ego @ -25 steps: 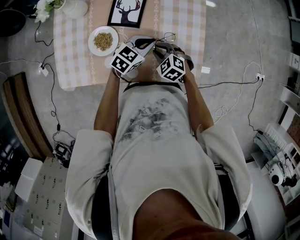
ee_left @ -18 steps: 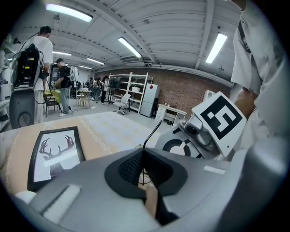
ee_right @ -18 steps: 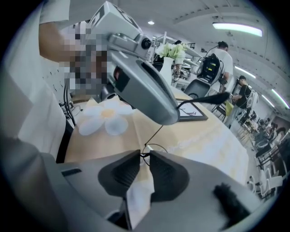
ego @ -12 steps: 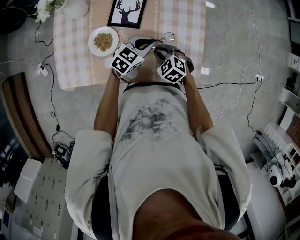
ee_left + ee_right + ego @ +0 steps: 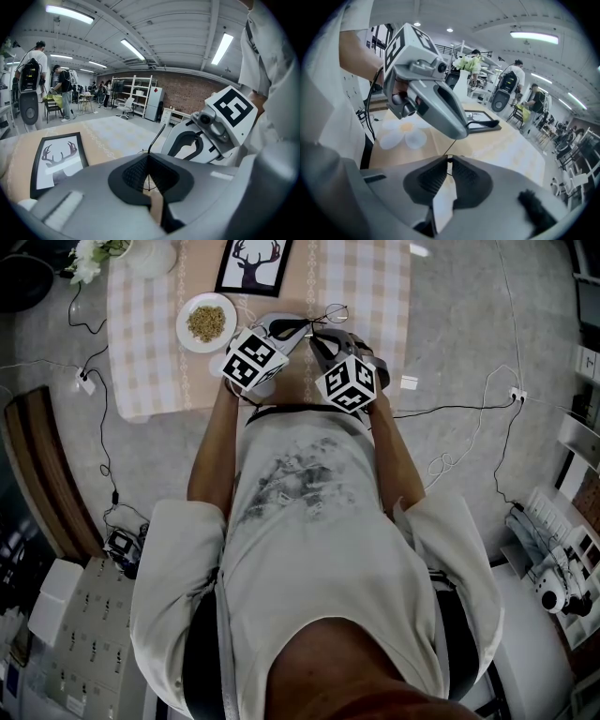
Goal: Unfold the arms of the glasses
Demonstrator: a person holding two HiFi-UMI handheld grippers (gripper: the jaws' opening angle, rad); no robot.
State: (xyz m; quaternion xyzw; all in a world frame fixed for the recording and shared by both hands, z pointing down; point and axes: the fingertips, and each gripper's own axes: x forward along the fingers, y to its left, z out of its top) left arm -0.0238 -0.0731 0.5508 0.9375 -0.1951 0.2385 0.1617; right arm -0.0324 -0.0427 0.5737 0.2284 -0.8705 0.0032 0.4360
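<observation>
Over the checked table [image 5: 150, 352], near its front edge, the left gripper [image 5: 300, 327] and the right gripper [image 5: 319, 336] meet almost nose to nose on the wire-framed glasses [image 5: 334, 312], held just above the cloth. The left claw is clamped tight on the thin frame, one slim arm rising out of its pads. The right claw is closing, its tips all but met on a fine wire of the frame. The unfolding looks under way rather than finished, though the frame is too slight to show whether either arm is fully out. Bare cloth lies to the right, with the table's edge close under both tools. The framed deer print [image 5: 253, 263] and the plate [image 5: 207, 322] crowd the far and left sides.
</observation>
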